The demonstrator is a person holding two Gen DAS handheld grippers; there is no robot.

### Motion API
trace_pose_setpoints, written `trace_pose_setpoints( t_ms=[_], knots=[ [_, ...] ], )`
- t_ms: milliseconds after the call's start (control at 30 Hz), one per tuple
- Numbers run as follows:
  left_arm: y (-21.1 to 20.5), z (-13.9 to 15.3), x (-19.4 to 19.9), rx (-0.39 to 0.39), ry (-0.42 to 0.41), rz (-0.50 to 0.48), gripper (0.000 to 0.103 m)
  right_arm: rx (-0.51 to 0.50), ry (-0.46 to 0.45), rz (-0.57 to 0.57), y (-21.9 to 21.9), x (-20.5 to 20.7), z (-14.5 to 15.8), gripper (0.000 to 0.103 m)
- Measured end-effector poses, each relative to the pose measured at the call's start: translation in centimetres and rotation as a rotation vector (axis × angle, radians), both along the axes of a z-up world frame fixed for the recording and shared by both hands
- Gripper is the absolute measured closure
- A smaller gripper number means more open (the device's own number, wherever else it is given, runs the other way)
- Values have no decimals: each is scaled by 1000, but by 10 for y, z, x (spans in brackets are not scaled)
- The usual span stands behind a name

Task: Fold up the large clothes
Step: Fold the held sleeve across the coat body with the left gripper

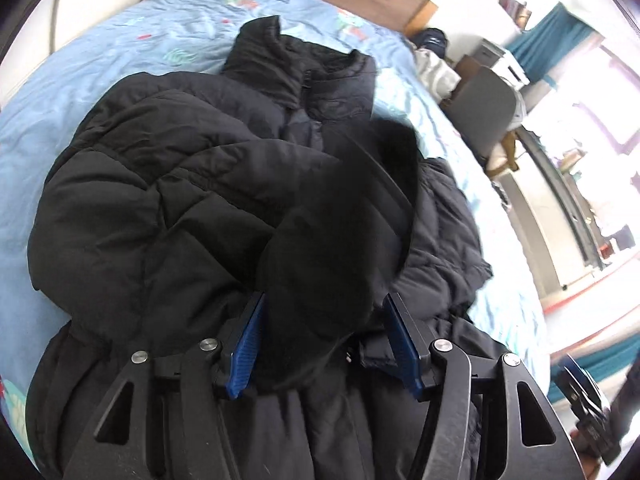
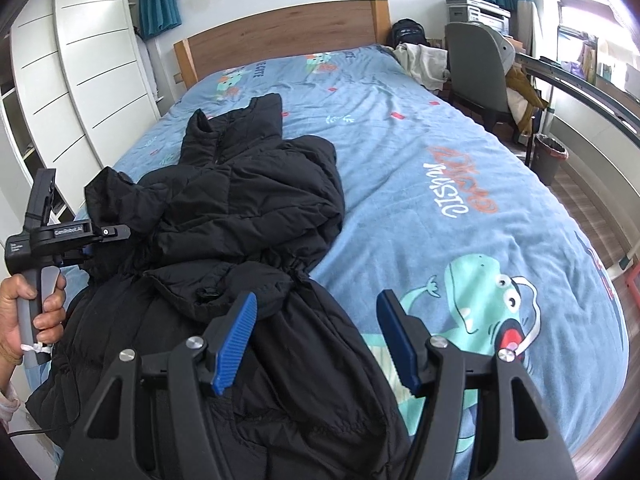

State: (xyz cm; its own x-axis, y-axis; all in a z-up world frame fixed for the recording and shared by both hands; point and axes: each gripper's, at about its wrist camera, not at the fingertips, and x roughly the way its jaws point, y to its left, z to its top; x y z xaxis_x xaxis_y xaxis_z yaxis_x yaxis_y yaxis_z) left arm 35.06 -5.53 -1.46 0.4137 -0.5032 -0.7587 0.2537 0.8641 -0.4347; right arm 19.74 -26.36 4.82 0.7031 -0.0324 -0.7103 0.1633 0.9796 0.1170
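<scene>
Between my left tongs, wide apart, bulges a sleeve of the rumpled black puffer coat; my right tongs gape empty.

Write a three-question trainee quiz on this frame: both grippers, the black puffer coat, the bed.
1. True or false: the right gripper is clamped on the black quilted puffer coat.
2. The coat lies on: A) a wooden floor B) a blue cartoon-print bed cover C) a grey chair.
3. Fill in: blurred black fabric sits between the open fingers of the ____ gripper.
Key: 1 false, its jaws stand open and empty. 2 B. 3 left: the left gripper.
</scene>
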Motion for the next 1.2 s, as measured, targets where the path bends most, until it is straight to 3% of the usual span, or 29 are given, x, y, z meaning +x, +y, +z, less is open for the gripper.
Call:
trace_pose_setpoints(
  t_ms=[200, 400, 533, 633, 733, 833, 933, 1200],
  knots=[
    [17, 13, -11, -3, -44, -22, 45, -15, 1, 68, 30, 19, 5, 42],
    [57, 22, 2, 131, -107, 36, 45, -15, -16, 204, 86, 58, 15, 42],
    [84, 26, 10, 90, -113, 61, 45, -18, -50, 334, 143, 91, 28, 42],
    [104, 34, 13, 14, -119, 66, 45, -20, -71, 413, 180, 108, 33, 42],
    [115, 36, 19, 44, -143, 81, 44, -18, -77, 486, 216, 125, 32, 42],
    [118, 28, 30, 131, -157, 91, 44, -24, -67, 543, 245, 140, 21, 42],
    [118, 16, 44, 155, -150, 90, 44, -44, -41, 543, 254, 157, 3, 42],
    [92, -40, 59, 258, -184, 87, 44, -99, 103, 423, 211, 190, -64, 42]
  ],
)
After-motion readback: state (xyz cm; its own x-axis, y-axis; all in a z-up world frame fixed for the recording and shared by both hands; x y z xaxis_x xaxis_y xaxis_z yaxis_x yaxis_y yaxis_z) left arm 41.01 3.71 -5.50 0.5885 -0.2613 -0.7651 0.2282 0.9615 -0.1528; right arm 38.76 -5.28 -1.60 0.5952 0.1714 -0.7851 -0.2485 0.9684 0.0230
